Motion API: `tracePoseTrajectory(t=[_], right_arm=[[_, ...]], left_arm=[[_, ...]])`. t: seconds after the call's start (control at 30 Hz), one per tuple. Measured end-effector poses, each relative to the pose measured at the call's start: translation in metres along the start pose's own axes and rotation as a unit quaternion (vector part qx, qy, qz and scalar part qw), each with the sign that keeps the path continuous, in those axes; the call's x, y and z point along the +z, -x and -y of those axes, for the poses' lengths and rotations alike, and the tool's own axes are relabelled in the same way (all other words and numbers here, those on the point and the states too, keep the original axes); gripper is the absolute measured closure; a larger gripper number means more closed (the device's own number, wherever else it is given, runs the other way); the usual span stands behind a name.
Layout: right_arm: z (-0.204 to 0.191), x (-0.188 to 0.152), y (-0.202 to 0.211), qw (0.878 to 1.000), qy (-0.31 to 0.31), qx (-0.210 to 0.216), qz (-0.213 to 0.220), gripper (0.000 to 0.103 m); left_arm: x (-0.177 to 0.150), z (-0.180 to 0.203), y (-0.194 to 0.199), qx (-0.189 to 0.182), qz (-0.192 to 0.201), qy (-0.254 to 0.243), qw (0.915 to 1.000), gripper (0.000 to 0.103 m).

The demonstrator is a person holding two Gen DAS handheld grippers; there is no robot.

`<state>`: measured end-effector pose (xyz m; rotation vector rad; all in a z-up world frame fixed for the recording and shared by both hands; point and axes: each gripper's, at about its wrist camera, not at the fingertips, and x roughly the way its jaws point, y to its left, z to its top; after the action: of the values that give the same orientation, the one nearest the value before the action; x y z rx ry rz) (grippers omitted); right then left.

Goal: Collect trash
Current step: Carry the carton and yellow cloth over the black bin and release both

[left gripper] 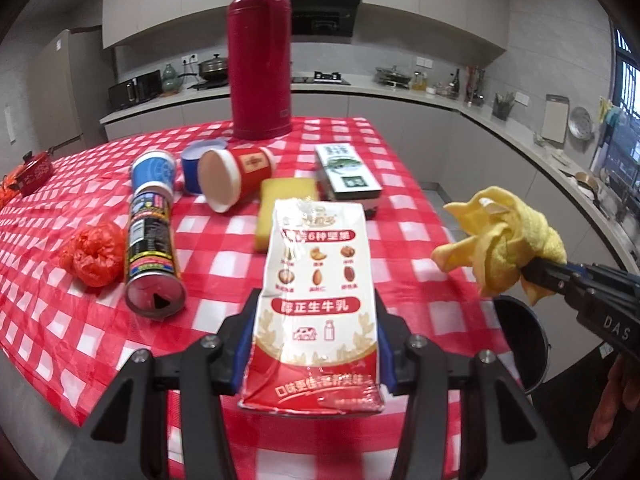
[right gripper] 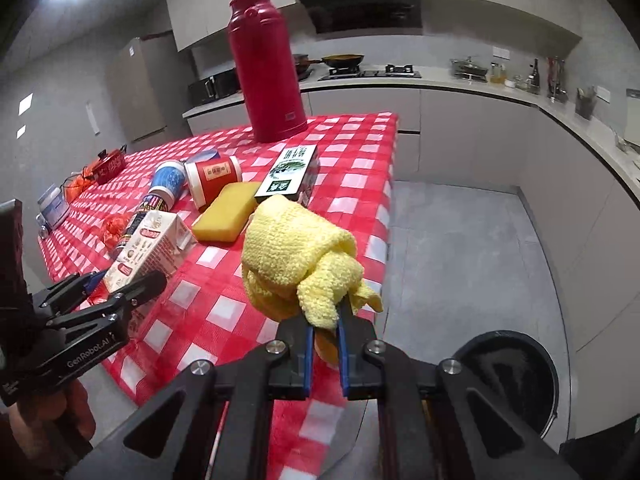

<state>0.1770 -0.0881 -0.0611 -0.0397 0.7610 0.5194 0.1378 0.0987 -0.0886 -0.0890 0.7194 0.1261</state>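
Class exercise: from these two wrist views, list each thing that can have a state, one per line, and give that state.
left gripper: shut on the milk carton
milk carton: held, lifted off the table
right gripper: shut on the yellow cloth
yellow cloth: bunched, held in the air
red paper cup: lying on its side
snack tube: lying down, open end toward camera
red thermos: upright, capped
trash bin: open, on the floor

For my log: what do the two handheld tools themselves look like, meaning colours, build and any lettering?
Both are matte black linkage frames with silver pivot bolts and blue pads lining the fingers. The left tool reads "GenRobot.AI" on its side in the right wrist view; the right tool shows "DAS" in white in the left wrist view. No cables visible. Bare hands grip them; no sleeves show.
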Motion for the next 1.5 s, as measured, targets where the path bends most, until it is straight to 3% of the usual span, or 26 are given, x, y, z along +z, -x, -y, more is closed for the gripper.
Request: tracePoseTrajectory(t=[0.63,1.0,1.27,1.5], right_arm=[[0.071,-0.032,0.096,0.994,-0.065,-0.078,0.042,0.093],[0.141,-0.068,0.135,0.985,-0.102,-0.131,0.039,0.093],[0.197,-0.106,0.123,0.986,-0.105,-0.132,-0.004,0.093],[0.242,-0.136,0.072,0.988,-0.093,-0.112,-0.058,0.093]], left_arm=[[0.003,0.081,0.028,-0.071,0.017,-0.054,0.9959,0.053],[-0.017,0.166,0.022,-0.135,-0.001,-0.113,0.9843,0.053],[-0.036,0.223,-0.013,-0.182,-0.051,-0.127,0.9737,0.053],[-0.060,0.267,-0.069,-0.182,-0.101,-0.131,0.9694,0.053]])
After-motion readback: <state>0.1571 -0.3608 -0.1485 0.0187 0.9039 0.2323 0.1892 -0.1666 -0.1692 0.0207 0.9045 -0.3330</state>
